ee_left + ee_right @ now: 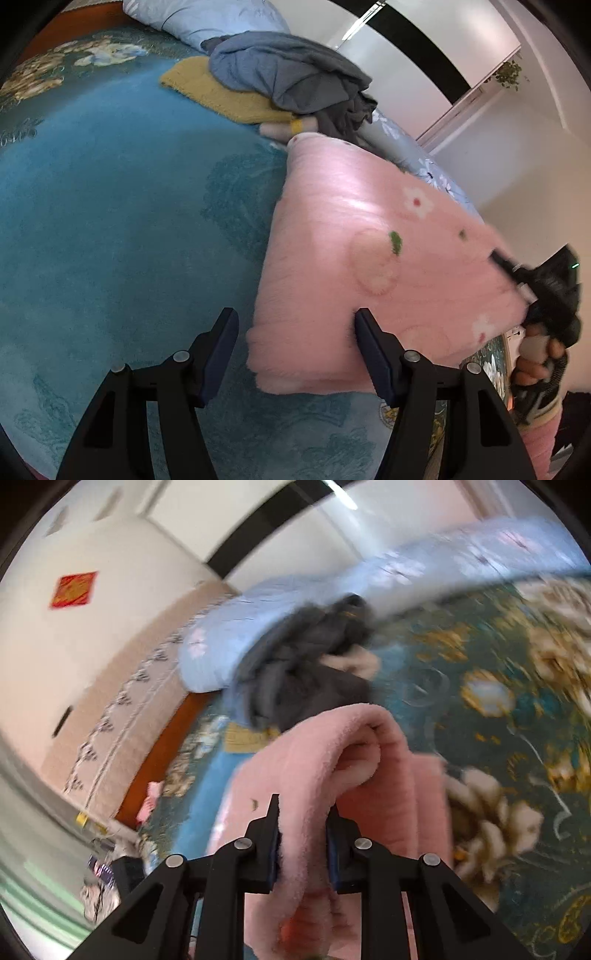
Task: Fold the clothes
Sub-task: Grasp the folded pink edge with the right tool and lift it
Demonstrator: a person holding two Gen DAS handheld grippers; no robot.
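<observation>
Two grippers frame your pink fleece garment (373, 266), plush and flower-printed, lying folded over the teal floral blanket (122, 229); your left gripper (295, 354) is spread wide, gripping nothing, its right finger brushing the fleece edge; your right gripper (302, 843) is clenched on a thick rolled fold of the fleece; crumpled grey clothes (291, 74) and a mustard knit (218, 92) sit beyond.

Left gripper (295, 332) jaws apart beside pink garment (369, 258).
</observation>
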